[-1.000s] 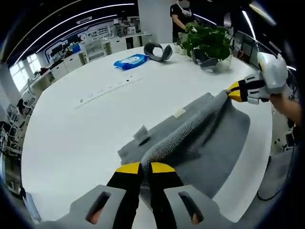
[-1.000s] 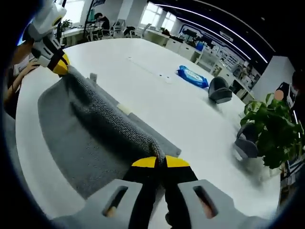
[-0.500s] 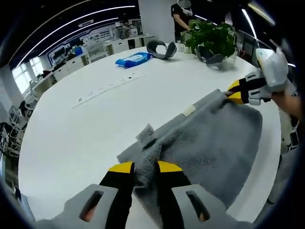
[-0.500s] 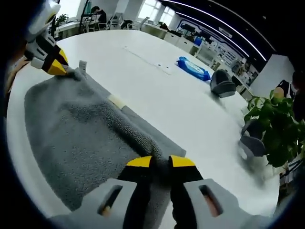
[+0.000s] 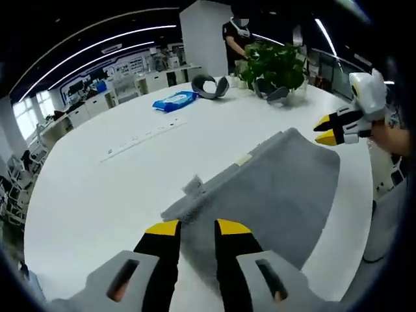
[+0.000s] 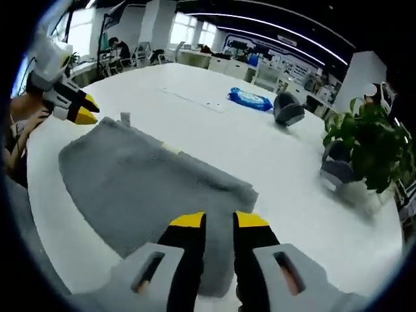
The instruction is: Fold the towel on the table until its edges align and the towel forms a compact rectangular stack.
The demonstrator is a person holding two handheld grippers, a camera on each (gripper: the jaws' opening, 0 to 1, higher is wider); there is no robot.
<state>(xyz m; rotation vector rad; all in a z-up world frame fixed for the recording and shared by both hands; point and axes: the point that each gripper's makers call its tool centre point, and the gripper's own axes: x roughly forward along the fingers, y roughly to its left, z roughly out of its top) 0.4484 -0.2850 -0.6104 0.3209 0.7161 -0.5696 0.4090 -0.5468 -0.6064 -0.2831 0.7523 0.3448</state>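
In the left gripper view, the left claw [image 5: 198, 229] sat at 6 o'clock, jaws narrowly apart, holding nothing. The grey towel [image 5: 273, 188] lay folded flat on the white table [image 5: 97, 195], running from centre toward 3 o'clock. The right claw [image 5: 327, 130] hovered at 2 o'clock, jaws parted, just off the towel's far corner. Blue packet [image 5: 174, 101], plant [image 5: 276, 62] and power strip [image 5: 140, 136] sat toward 12.

In the right gripper view, the right claw [image 6: 219, 221] was at 6 o'clock, jaws slightly apart and empty, above the towel [image 6: 143, 188] edge. The left claw [image 6: 83, 110] was at 9 o'clock, parted, just beside the towel corner. Plant [image 6: 361, 143] at 3.
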